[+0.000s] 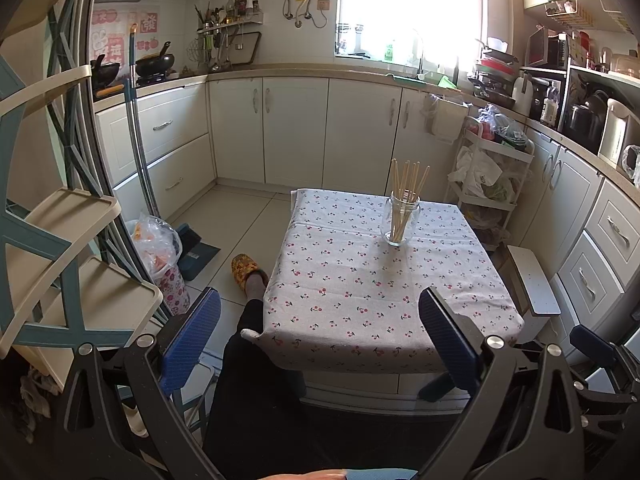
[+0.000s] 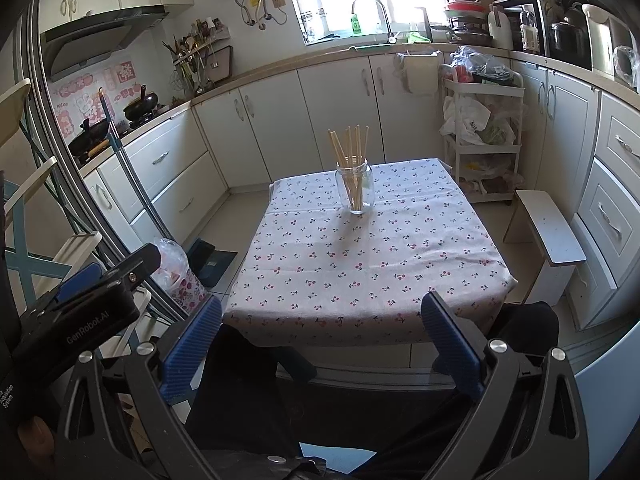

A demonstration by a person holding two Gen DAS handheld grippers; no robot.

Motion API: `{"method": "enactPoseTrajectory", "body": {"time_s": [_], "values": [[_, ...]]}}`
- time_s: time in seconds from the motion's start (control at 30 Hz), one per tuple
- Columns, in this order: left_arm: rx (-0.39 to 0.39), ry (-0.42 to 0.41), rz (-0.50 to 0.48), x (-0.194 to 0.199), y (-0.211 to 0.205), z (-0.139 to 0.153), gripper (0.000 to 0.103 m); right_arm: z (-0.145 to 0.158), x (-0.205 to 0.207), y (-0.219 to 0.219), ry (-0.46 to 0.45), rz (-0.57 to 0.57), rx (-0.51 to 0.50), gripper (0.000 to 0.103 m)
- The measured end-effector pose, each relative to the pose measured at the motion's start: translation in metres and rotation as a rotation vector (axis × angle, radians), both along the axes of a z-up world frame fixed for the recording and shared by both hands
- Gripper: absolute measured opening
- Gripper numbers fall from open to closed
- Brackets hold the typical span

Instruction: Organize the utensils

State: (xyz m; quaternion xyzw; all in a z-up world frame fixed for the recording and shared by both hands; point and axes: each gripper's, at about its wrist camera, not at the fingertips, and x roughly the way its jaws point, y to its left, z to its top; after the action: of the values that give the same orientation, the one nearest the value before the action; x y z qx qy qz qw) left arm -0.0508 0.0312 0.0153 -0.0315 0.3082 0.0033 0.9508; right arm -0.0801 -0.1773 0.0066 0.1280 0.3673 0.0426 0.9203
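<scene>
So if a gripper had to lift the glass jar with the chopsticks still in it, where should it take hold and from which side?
Grip the glass jar around its straight body below the neck, coming in level from the near edge of the table. The chopsticks fan out above the mouth and block a top-down approach. Both grippers are open and well back.

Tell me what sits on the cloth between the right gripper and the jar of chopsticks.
Nothing: in the right wrist view only bare cherry-print tablecloth lies between the right gripper and the glass jar holding the chopsticks.
</scene>
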Motion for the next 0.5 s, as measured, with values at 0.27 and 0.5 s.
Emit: {"method": "enactPoseTrajectory", "body": {"time_s": [0.27, 0.5], "values": [[0.001, 0.000, -0.002, -0.0008, 0.0000, -0.0003, 0.095, -0.0004, -0.0001, 0.0002, 0.003, 0.004, 0.001, 0.096], [0.001, 0.000, -0.002, -0.0010, -0.0005, -0.0005, 0.095, -0.0005, 0.0000, 0.0008, 0.004, 0.003, 0.003, 0.096]]}}
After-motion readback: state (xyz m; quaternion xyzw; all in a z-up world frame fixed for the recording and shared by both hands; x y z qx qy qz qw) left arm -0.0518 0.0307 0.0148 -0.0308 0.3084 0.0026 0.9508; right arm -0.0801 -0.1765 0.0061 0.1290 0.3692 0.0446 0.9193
